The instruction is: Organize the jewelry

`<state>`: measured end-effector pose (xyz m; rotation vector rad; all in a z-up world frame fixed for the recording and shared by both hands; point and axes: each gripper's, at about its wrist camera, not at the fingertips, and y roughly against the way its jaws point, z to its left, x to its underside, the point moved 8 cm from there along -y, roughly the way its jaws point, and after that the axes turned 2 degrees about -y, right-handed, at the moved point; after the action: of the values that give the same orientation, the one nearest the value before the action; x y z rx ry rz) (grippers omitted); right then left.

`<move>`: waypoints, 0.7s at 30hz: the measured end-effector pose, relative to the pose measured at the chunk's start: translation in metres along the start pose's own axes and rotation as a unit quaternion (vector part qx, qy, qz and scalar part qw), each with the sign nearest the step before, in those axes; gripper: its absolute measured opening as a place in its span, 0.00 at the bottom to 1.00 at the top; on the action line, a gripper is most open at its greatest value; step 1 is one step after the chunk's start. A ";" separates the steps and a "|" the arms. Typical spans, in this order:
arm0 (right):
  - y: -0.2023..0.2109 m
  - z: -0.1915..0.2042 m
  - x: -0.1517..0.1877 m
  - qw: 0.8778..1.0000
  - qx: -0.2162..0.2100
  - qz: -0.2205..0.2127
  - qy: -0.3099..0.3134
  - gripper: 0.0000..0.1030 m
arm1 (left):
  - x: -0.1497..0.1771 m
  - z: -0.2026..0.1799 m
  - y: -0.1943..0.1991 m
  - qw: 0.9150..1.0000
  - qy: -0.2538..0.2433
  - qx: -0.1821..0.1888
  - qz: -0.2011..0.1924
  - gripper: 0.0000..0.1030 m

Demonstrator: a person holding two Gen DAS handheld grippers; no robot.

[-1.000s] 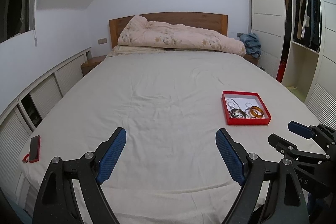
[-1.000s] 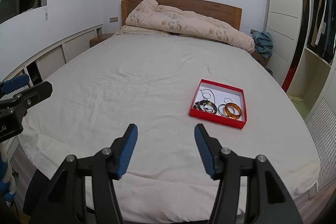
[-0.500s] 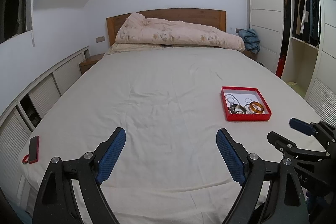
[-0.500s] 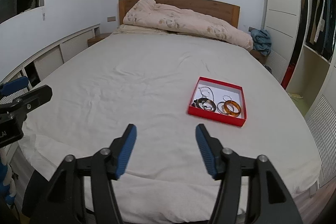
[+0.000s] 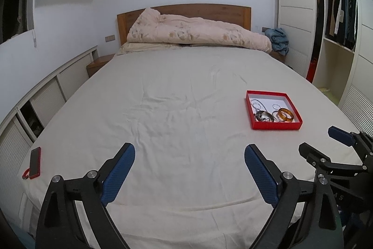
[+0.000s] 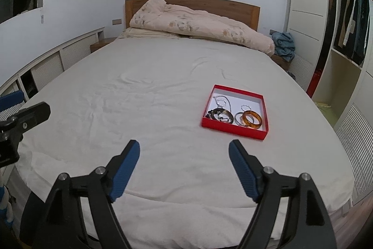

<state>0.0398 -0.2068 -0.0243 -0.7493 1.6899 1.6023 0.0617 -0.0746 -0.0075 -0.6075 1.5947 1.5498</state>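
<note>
A shallow red box [image 5: 275,126] [image 6: 233,128] lies on the white bed, right of centre. Inside it are an amber bangle [image 5: 286,115] [image 6: 251,119], a dark bangle [image 5: 264,116] [image 6: 221,115], silver rings [image 6: 240,118] and a silver chain [image 6: 221,102]. My left gripper [image 5: 189,155] hovers over the bed's near edge, its jaws opening with nothing between them. My right gripper [image 6: 184,151] sits a little short of the box, its jaws opening too, also with nothing in them. Each gripper shows at the side of the other's view: the right gripper [image 5: 326,144] and the left gripper [image 6: 23,106].
A red phone [image 5: 35,162] lies at the bed's left corner. A rolled pink duvet [image 5: 198,32] [image 6: 205,25] rests against the wooden headboard. Low cabinets run along the left wall; a wardrobe [image 6: 347,50] with hanging clothes stands on the right.
The right gripper's jaws have spread noticeably wider; the left gripper's jaws widened slightly. Both views tilted slightly, and the box stays where it was.
</note>
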 end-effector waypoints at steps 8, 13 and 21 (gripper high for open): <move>-0.007 -0.004 0.003 1.000 0.007 0.007 -0.003 0.77 | 0.004 0.000 -0.007 1.000 0.001 0.003 0.007 0.92; -0.009 -0.004 0.004 1.000 0.018 0.011 0.000 0.77 | 0.008 0.003 -0.014 1.000 0.004 0.004 0.015 0.92; -0.009 -0.009 0.008 0.999 0.043 0.012 0.011 0.77 | 0.016 0.003 -0.025 1.000 0.002 -0.006 0.030 0.92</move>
<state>0.0414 -0.2157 -0.0361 -0.7090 1.7786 1.5331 0.0732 -0.0719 -0.0348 -0.5733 1.6220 1.6038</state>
